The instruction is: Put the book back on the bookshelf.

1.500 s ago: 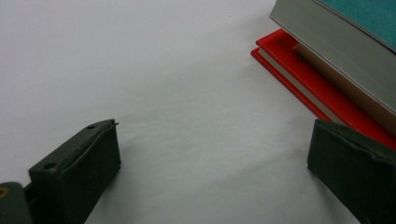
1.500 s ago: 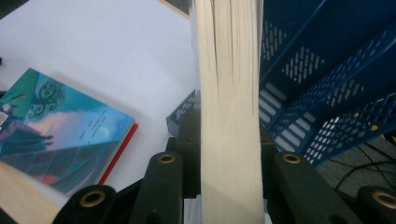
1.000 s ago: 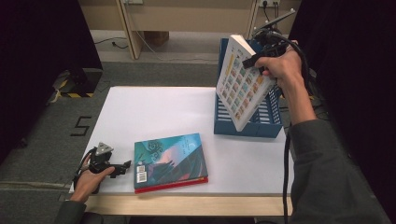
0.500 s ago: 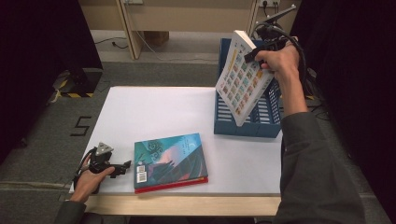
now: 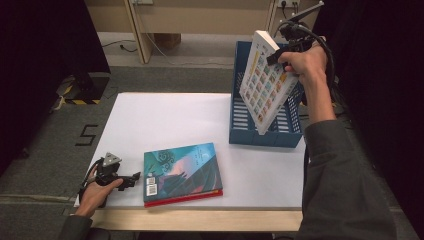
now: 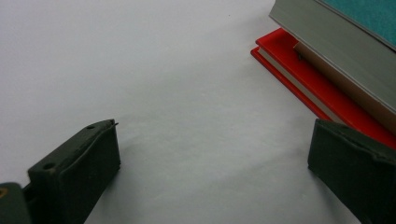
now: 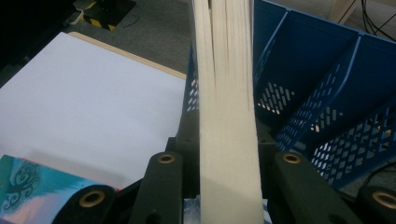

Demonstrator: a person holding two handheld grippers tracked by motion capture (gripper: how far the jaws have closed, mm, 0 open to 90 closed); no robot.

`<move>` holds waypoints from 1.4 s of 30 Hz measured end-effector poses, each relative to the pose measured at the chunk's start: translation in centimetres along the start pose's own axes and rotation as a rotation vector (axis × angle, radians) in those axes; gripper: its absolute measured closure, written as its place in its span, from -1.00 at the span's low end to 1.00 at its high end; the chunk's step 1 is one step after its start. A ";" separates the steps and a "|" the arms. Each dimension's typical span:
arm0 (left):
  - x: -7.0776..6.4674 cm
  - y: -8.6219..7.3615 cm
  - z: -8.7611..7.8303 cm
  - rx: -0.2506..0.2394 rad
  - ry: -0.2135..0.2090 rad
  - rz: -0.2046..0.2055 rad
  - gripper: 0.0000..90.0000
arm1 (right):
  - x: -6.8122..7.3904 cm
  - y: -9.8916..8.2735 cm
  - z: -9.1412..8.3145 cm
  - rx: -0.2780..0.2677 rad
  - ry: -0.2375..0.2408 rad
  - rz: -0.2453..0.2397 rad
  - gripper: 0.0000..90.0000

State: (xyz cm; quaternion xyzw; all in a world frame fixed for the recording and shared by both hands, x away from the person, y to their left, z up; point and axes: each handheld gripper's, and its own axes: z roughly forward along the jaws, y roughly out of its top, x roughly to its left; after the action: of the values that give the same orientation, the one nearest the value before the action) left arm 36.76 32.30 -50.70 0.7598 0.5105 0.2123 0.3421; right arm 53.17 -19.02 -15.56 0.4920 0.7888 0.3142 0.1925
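Only slightly had the white book (image 5: 263,82) shifted, tilting over the blue file rack (image 5: 240,125), clamped in the right gripper (image 5: 286,49) jaws. Insertion looked imminent. Left gripper (image 5: 131,177) rested on the table (image 5: 170,120), jaws open, beside the teal book (image 5: 181,172).

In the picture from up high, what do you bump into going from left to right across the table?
Left tongs → teal book lying flat → blue file rack → white book held tilted over the rack → right tongs clamped on it.
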 end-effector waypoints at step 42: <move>0.0 0.0 -0.1 -0.003 -0.005 0.000 -0.95 | -0.6 3.7 9.4 0.023 -0.021 0.139 0.62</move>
State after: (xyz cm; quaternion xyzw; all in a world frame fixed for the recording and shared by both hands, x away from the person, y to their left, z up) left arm 36.72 32.36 -50.68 0.7599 0.5092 0.2114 0.3443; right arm 61.64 -15.52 -19.89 0.5510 0.7542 0.3126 0.1726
